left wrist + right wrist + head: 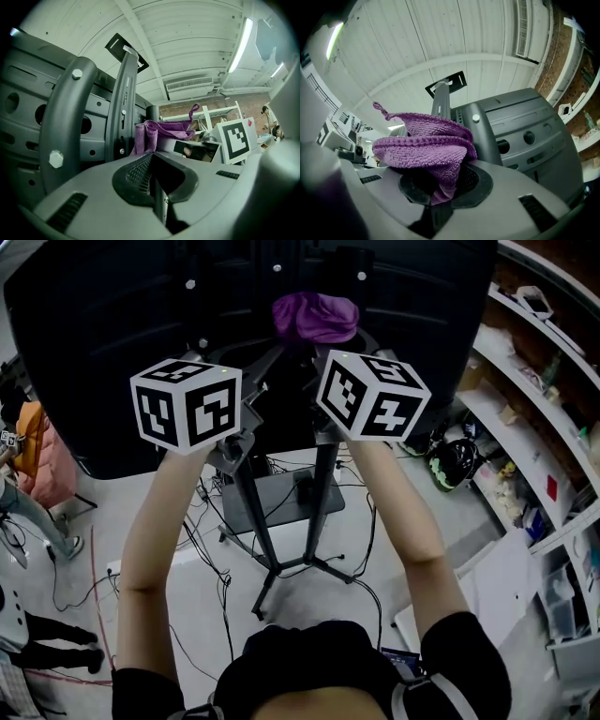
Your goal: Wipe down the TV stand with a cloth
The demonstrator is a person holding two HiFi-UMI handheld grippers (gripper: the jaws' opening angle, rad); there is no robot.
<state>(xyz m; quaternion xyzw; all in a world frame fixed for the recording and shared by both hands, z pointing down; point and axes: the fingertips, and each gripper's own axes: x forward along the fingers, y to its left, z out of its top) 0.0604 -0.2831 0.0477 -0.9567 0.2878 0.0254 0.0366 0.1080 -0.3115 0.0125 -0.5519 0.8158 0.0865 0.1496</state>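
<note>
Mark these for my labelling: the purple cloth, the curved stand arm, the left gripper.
purple cloth [423, 149]: right gripper view, folded middle.
curved stand arm [60, 119]: left gripper view, mid-arm.
left gripper [151, 160]: left gripper view, between shut fingertips.

Purple cloth [423, 143] bunched, pinched in right claw [442, 183], seemingly touching dark TV stand [323, 488] bracket.

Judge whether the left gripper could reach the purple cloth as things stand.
Probably yes: the purple cloth sits close ahead of the left gripper, nothing between, but its jaws are shut and the right gripper holds it.

Head view dim; others fisheye w/ ceiling tube [240, 44] glare.
</note>
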